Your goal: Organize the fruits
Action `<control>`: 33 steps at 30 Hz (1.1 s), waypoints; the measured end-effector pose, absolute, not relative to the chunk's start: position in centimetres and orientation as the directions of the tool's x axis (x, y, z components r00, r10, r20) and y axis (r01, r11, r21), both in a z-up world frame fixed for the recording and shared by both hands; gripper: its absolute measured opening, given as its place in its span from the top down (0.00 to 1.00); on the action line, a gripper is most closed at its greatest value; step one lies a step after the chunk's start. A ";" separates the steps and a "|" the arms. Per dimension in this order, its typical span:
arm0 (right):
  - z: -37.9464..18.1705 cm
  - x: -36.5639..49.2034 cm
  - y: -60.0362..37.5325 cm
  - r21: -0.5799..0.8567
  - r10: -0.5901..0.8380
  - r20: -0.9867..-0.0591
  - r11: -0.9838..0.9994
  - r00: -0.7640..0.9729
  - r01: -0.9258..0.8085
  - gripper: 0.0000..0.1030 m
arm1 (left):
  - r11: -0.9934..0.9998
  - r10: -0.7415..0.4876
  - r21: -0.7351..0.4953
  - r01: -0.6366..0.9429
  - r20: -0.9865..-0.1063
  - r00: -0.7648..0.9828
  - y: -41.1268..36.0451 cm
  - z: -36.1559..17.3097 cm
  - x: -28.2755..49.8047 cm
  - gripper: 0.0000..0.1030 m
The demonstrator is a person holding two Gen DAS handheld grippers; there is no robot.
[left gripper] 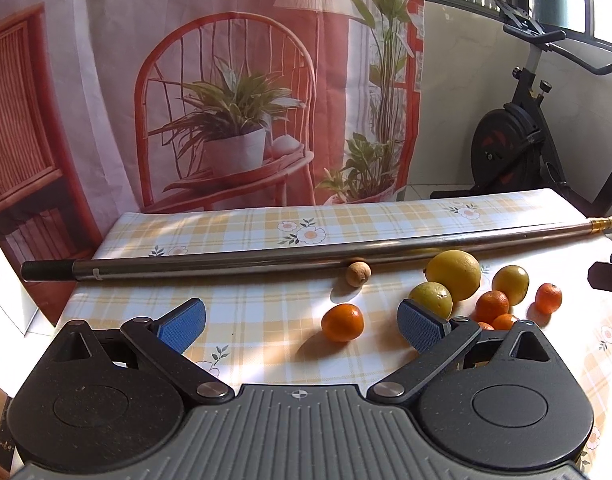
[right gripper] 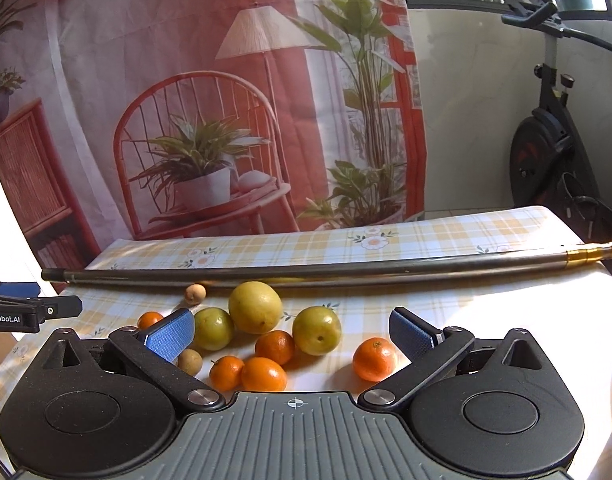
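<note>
Fruit loose on checked tablecloth (right gripper: 486, 312), right wrist view: five small oranges (right gripper: 374, 359), two greenish fruits (right gripper: 317, 330), one big lemon (right gripper: 255, 307), two brown nuts (right gripper: 195, 293). Cluster sits at 12 o'clock of right gripper (right gripper: 291, 338), jaws spread wide, empty. Left gripper (left gripper: 301, 326) also wide apart, empty; one orange (left gripper: 342, 322) between fingers. Metal pole (left gripper: 265, 259) bars far side; bare cloth beyond.

My left gripper (left gripper: 301, 326), black with blue ribbed pads, hangs with its fingers (left gripper: 181, 326) spread wide and nothing between them. My right gripper (right gripper: 291, 334), the same black build with blue pads, also has its fingers (right gripper: 170, 336) wide apart and gripping nothing. Both point forward, level, side by side over the bench.
</note>
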State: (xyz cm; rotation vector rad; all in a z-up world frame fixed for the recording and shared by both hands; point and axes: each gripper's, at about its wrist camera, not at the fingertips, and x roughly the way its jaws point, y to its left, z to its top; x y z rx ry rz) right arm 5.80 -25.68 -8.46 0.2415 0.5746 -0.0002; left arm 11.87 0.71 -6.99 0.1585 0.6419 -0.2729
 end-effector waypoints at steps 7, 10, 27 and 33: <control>-9.8 7.6 -26.2 0.241 0.092 -0.578 0.969 0.811 0.062 0.00 | 0.949 -0.175 0.090 0.301 -0.645 0.744 -0.2 -9.1 14.2 0.00; -10.1 8.0 -26.6 0.237 0.074 -0.586 0.968 0.807 0.083 0.00 | 0.952 -0.193 0.058 0.301 -0.650 0.735 -0.1 -9.7 14.9 0.00; -11.1 8.4 -27.3 0.239 0.055 -0.603 0.964 0.796 0.114 0.00 | 0.925 -0.311 -0.072 0.374 -0.710 0.632 -1.8 -12.8 18.1 0.36; -11.4 8.3 -27.3 0.222 0.042 -0.608 0.968 0.793 0.119 0.00 | 0.931 -0.321 -0.113 0.348 -0.711 0.626 -1.5 -13.8 18.8 0.61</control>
